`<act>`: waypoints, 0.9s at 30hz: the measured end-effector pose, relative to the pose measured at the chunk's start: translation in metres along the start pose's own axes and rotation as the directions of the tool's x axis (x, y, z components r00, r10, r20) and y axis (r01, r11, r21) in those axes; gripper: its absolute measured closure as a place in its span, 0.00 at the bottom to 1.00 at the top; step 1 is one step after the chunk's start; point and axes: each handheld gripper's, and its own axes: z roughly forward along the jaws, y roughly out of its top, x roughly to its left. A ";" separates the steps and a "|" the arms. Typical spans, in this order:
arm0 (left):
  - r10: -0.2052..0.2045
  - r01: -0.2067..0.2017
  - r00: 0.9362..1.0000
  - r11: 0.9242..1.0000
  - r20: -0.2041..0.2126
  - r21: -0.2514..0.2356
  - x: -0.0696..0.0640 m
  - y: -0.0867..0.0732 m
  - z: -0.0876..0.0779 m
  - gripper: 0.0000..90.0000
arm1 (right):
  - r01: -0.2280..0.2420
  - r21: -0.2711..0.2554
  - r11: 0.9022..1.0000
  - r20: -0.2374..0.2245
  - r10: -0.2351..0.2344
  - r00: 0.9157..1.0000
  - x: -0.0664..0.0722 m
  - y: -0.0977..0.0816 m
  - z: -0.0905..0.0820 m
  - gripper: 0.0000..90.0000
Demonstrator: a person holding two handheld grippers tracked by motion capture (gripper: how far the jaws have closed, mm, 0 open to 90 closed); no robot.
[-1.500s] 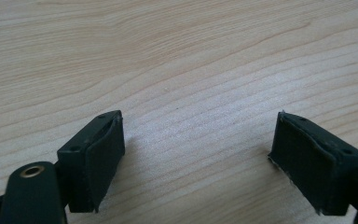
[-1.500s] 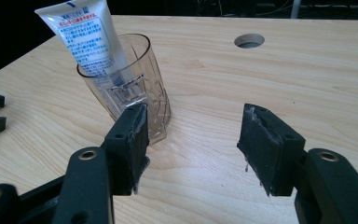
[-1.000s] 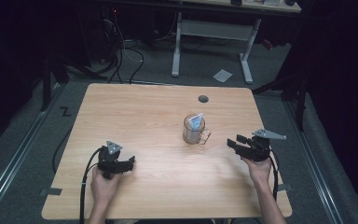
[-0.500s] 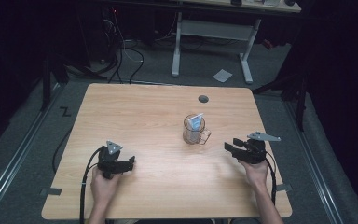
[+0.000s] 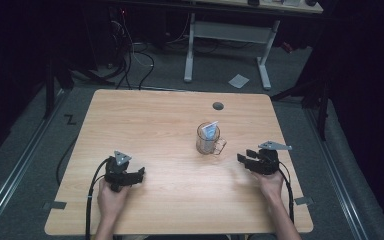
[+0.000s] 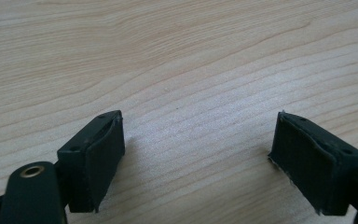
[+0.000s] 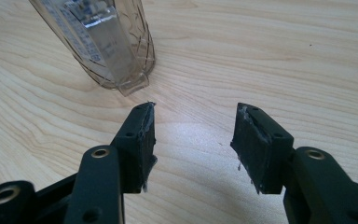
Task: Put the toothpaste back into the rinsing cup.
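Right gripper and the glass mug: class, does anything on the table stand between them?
Nothing visible does. Bare tabletop separates the right gripper from the glass mug, which stands upright ahead of it, to the left of its open jaws. The jaws have just been closing with nothing between them.

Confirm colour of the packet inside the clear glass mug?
Light blue and white packet in the clear glass mug; high view shows it best.

No lettering here can be read. The packet (image 7: 103,39) inside the glass mug (image 5: 208,139) carries rows of fine print, too small and blurred to make out.
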 end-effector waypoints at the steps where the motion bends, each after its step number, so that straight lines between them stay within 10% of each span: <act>1: 0.000 0.000 1.000 1.000 -0.001 -0.001 0.000 0.000 0.000 0.19 | -0.002 0.003 1.000 -0.001 0.002 1.000 0.000 0.000 0.001 0.54; 27: -0.001 0.001 1.000 1.000 -0.001 -0.001 0.000 0.000 0.000 0.19 | -0.010 0.048 0.999 0.072 0.007 0.997 -0.009 -0.005 0.018 0.54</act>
